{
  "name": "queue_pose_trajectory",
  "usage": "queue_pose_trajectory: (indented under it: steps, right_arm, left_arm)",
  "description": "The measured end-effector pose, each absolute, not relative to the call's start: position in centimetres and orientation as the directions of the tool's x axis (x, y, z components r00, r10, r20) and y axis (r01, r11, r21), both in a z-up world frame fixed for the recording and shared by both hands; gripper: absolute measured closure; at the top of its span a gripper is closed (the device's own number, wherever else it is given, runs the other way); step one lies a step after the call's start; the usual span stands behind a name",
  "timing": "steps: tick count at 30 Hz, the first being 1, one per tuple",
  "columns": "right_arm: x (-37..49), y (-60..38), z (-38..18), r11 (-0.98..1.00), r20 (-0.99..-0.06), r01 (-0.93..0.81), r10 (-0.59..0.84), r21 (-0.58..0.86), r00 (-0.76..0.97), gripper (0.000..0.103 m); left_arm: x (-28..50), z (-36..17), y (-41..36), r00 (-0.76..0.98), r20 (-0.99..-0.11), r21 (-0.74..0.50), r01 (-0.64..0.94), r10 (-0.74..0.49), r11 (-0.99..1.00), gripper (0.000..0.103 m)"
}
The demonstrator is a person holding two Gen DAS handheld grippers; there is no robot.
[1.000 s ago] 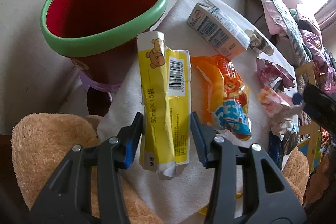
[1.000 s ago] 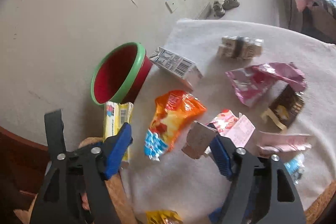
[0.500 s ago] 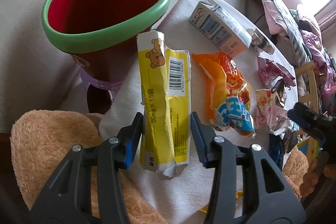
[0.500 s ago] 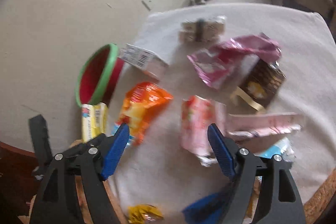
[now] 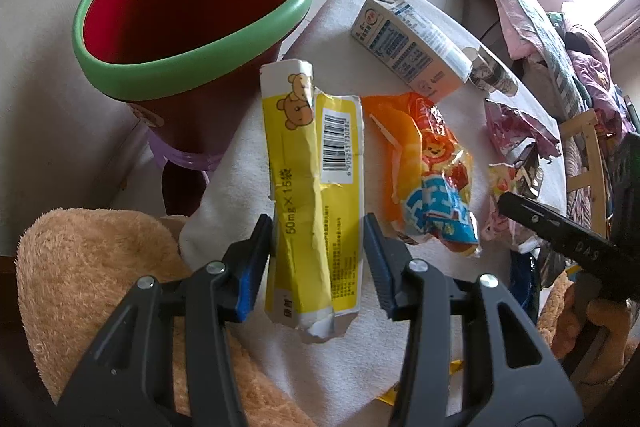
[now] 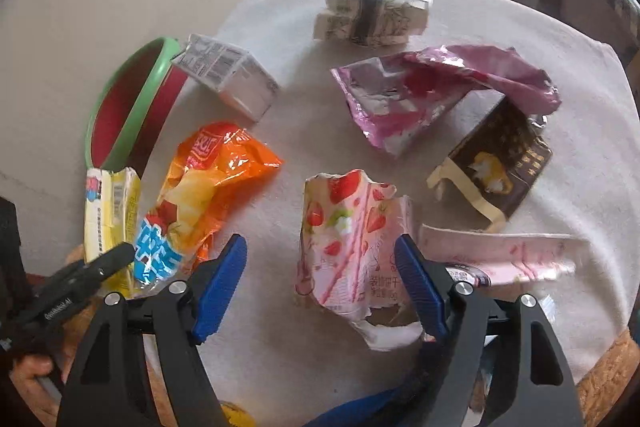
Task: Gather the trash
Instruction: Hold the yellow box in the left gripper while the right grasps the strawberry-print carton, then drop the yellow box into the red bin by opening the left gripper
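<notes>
The left gripper (image 5: 318, 253) clamps a flattened yellow cardboard box with a bear print and barcode (image 5: 314, 183), lifted above the white cloth-covered table (image 5: 256, 155) beside the red bin with a green rim (image 5: 188, 27). The right gripper (image 6: 320, 277) hangs low over a crumpled pink strawberry-print wrapper (image 6: 348, 239); its jaws have just been closing, yet a gap shows on the left side, so the wrapper lies between them ungripped. An orange crinkly snack bag (image 6: 204, 187), a white milk carton (image 6: 228, 77), a pink foil packet (image 6: 424, 95) and a brown carton (image 6: 496, 171) are scattered on the cloth.
</notes>
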State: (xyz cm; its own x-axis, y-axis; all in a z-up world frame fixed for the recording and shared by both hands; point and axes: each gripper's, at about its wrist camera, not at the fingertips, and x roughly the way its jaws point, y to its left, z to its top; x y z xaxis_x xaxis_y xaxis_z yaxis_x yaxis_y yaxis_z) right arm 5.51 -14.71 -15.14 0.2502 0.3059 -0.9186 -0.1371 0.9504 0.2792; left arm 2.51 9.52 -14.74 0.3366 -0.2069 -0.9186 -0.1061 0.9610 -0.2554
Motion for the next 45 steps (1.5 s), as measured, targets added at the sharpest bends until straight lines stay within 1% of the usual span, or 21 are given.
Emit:
queue_pose_trajectory:
  steps: [1,2,3,5,7,13,14,15,16,17,19,21,23,26,28,29,30,32,38,41,45]
  right_arm:
    - [5.5,-14.7,-15.3,0.947,-0.919,-0.138,0.315,0.289,0.239,0.061]
    - [5.5,-14.8,-15.3,0.946,-0.917,-0.132,0.32,0.296,0.237,0.073]
    - [5.5,-15.0,-15.3,0.945,-0.914,-0.123,0.325,0.304,0.242,0.079]
    - [5.4,-15.6,-15.0,0.934,-0.901,-0.108,0.356,0.339,0.249,0.094]
    - [5.3,-16.1,-14.4,0.924,-0.887,-0.1,0.382,0.369,0.26,0.103]
    - [5.0,-16.6,-12.5,0.907,-0.856,-0.108,0.419,0.406,0.303,0.103]
    - [5.0,-16.7,-12.4,0.906,-0.854,-0.102,0.421,0.41,0.306,0.098]
    - [5.0,-17.0,-12.3,0.91,-0.856,-0.091,0.413,0.405,0.312,0.097]
    - [5.1,-17.0,-12.4,0.912,-0.858,-0.086,0.407,0.401,0.313,0.088]
    - [5.1,-17.0,-12.6,0.917,-0.864,-0.082,0.395,0.39,0.311,0.071]
    - [5.3,-16.9,-12.9,0.928,-0.875,-0.07,0.369,0.366,0.312,0.05]
    - [5.4,-16.8,-13.3,0.933,-0.883,-0.074,0.358,0.352,0.303,0.049]
    - [5.8,-16.1,-14.1,0.945,-0.9,-0.083,0.326,0.316,0.289,0.041]
    - [6.2,-15.3,-15.4,0.963,-0.925,-0.086,0.269,0.255,0.268,0.035]
    - [6.4,-14.9,-16.1,0.969,-0.934,-0.096,0.244,0.226,0.26,0.037]
    - [6.3,-14.8,-16.1,0.973,-0.936,-0.107,0.226,0.204,0.269,0.046]
    - [6.3,-14.8,-16.0,0.974,-0.935,-0.113,0.221,0.197,0.278,0.048]
    - [6.2,-15.2,-15.7,0.964,-0.923,-0.102,0.265,0.246,0.278,0.053]
    - [5.4,-15.3,-11.4,0.938,-0.864,-0.122,0.347,0.326,0.364,0.055]
    - [5.8,-13.6,-8.6,0.917,-0.827,-0.186,0.399,0.354,0.397,0.054]
    - [7.2,-9.7,-6.3,0.879,-0.788,-0.278,0.472,0.387,0.395,0.054]
  left_arm:
    - [2.5,-14.8,9.5,0.337,-0.919,-0.255,-0.107,-0.206,0.961,0.059]
    - [2.5,-14.8,9.5,0.336,-0.919,-0.255,-0.108,-0.206,0.961,0.059]
    - [2.5,-14.8,9.5,0.336,-0.919,-0.255,-0.108,-0.206,0.961,0.059]
    - [2.5,-14.8,9.5,0.338,-0.918,-0.256,-0.104,-0.207,0.961,0.059]
    - [2.6,-14.7,9.4,0.34,-0.917,-0.257,-0.103,-0.208,0.961,0.059]
    - [2.5,-14.6,9.5,0.344,-0.916,-0.258,-0.106,-0.208,0.96,0.059]
    - [2.5,-14.5,9.5,0.345,-0.916,-0.257,-0.107,-0.207,0.96,0.059]
    - [2.5,-14.5,9.6,0.346,-0.915,-0.257,-0.108,-0.206,0.96,0.059]
    - [2.5,-14.4,9.5,0.348,-0.915,-0.257,-0.108,-0.206,0.96,0.059]
    - [2.4,-14.4,9.5,0.349,-0.914,-0.258,-0.108,-0.207,0.96,0.059]
    - [2.4,-14.5,9.6,0.347,-0.915,-0.259,-0.108,-0.208,0.96,0.059]
    - [2.4,-14.5,9.5,0.344,-0.915,-0.26,-0.109,-0.209,0.959,0.059]
    - [2.4,-14.5,9.5,0.342,-0.915,-0.262,-0.108,-0.211,0.959,0.059]
    - [2.3,-14.5,9.5,0.343,-0.914,-0.265,-0.106,-0.215,0.958,0.059]
    - [2.3,-14.5,9.6,0.344,-0.914,-0.268,-0.11,-0.216,0.957,0.059]
    - [2.4,-14.6,9.7,0.343,-0.914,-0.268,-0.112,-0.216,0.957,0.059]
    - [2.4,-14.7,9.7,0.343,-0.914,-0.268,-0.113,-0.216,0.957,0.059]
    - [2.4,-14.5,9.8,0.348,-0.912,-0.272,-0.112,-0.218,0.956,0.059]
    - [2.6,-11.7,10.9,0.434,-0.873,-0.297,-0.11,-0.224,0.948,0.059]
    - [3.6,-10.0,12.4,0.489,-0.85,-0.289,-0.118,-0.197,0.95,0.059]
    - [5.7,-9.3,15.7,0.523,-0.842,-0.265,-0.185,-0.134,0.946,0.059]
